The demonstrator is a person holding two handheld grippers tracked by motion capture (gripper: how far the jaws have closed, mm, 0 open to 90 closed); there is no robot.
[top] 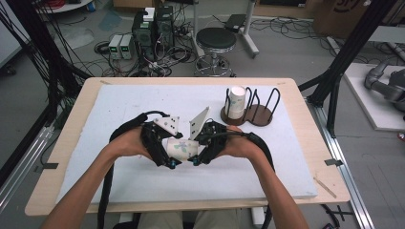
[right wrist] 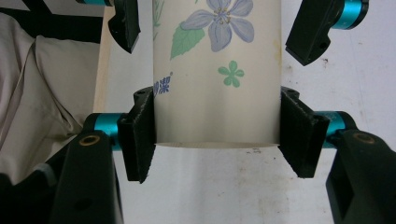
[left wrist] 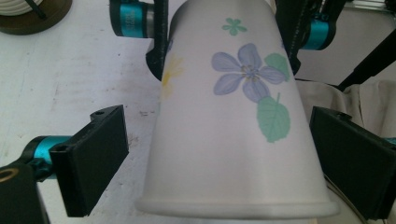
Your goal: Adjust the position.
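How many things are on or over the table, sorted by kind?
Cups: 2, one flowered cup held between the grippers, one white cup in the rack.
Racks: 1, the brown rack.
Hand-held grippers: 2, left and right.
Total: 5.

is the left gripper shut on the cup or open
Open. In the left gripper view, the left gripper has gaps between both pads and the cup. The right gripper is the one clamping it.

Wooden table (top: 62, 157) — white mat (top: 129, 102) on it; brown rack (top: 253, 115) atop.
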